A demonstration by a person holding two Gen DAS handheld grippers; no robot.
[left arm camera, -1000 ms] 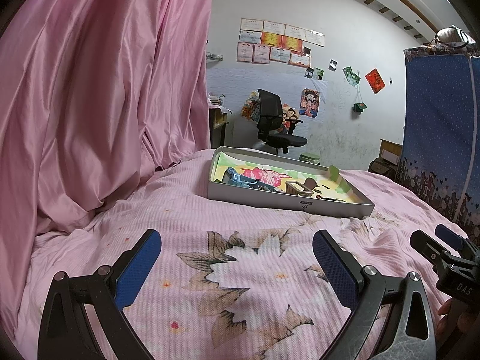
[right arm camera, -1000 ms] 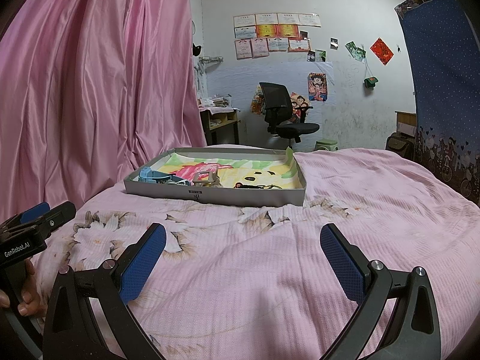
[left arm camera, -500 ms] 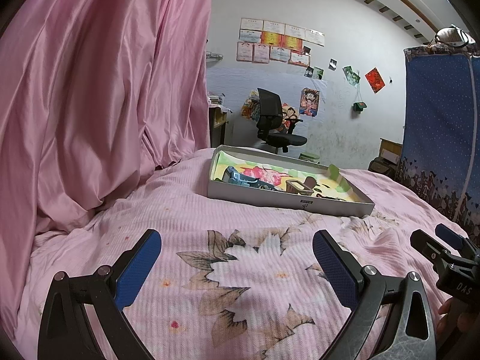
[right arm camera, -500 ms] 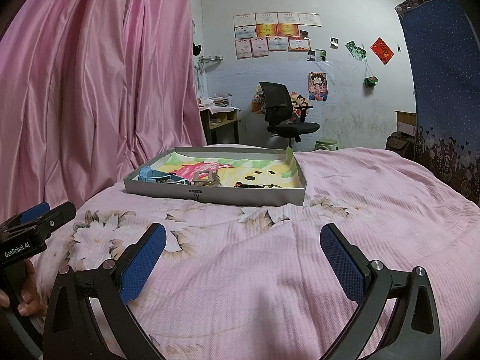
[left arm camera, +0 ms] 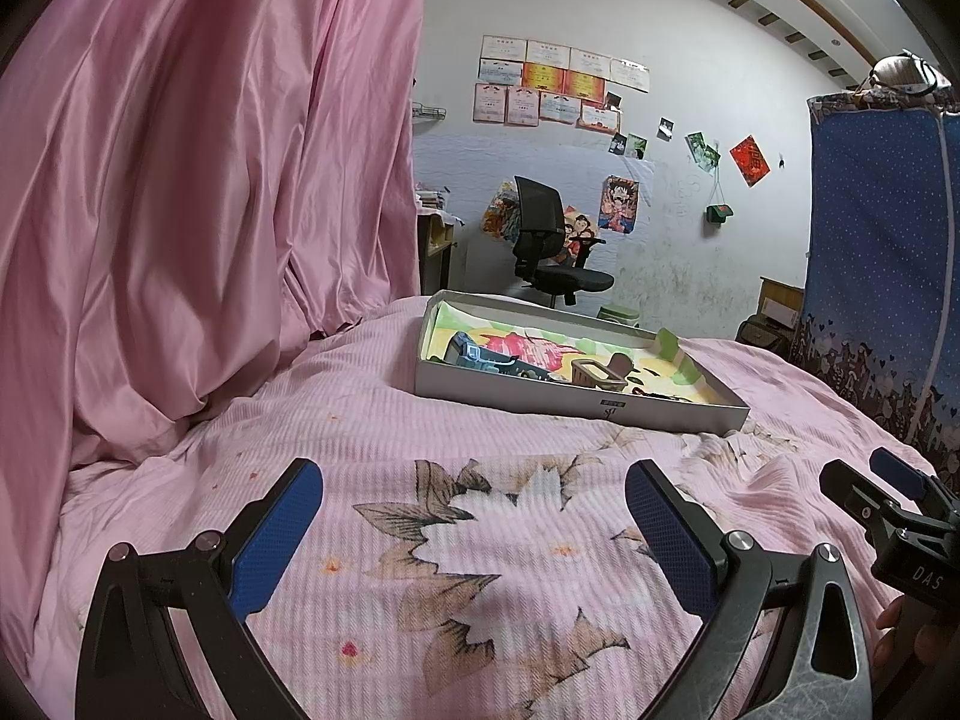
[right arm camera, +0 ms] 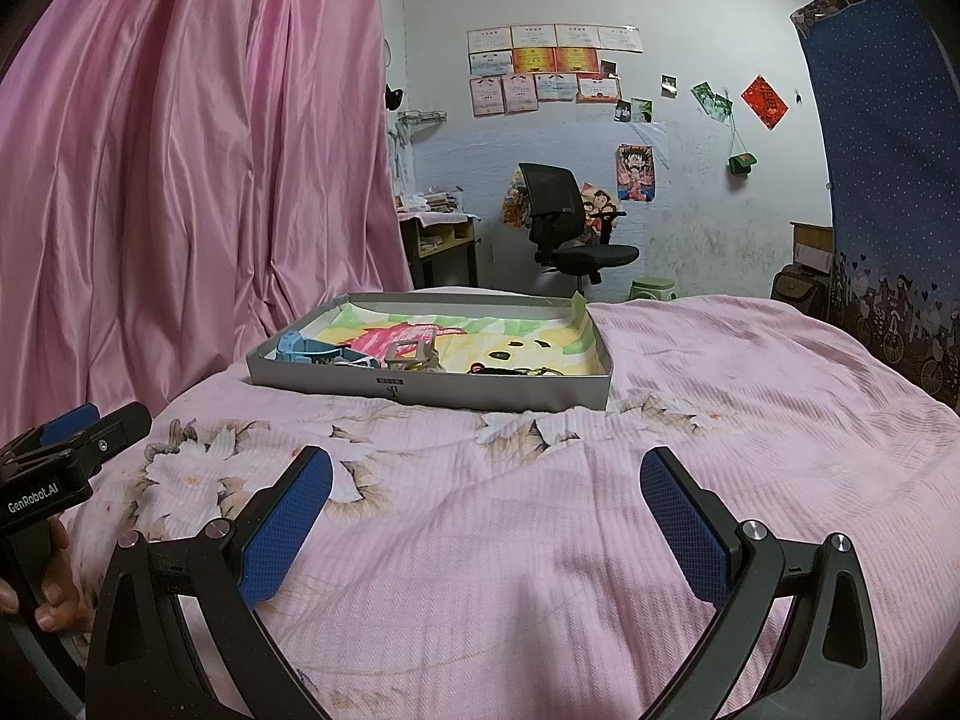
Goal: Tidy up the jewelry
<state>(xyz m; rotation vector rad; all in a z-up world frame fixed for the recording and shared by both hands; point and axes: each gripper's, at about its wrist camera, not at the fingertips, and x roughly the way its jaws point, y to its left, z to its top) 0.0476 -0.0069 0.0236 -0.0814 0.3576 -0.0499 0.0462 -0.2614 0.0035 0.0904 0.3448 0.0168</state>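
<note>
Wall: white back wall (right arm camera: 690,192), scuffed low down, with certificates (right arm camera: 552,69) and posters pinned up.
Left: pink satin curtain (left arm camera: 198,192).
Right: blue dotted cloth (right arm camera: 894,150).
Furniture: black office chair (right arm camera: 564,228); a small desk (right arm camera: 441,240), perhaps holding books.
Bed: pink floral bedspread (right arm camera: 690,396).

**Bed, tray and two grippers**

Left gripper (left arm camera: 474,516) is hovering over the pink floral bedspread (left arm camera: 480,570), jaws standing wide apart. A grey tray (left arm camera: 576,405) is lying further back, holding a blue item (left arm camera: 474,355) and small pieces. Right gripper (left arm camera: 882,492) is showing at the right edge. A pink curtain (left arm camera: 210,180) is hanging left.
</note>
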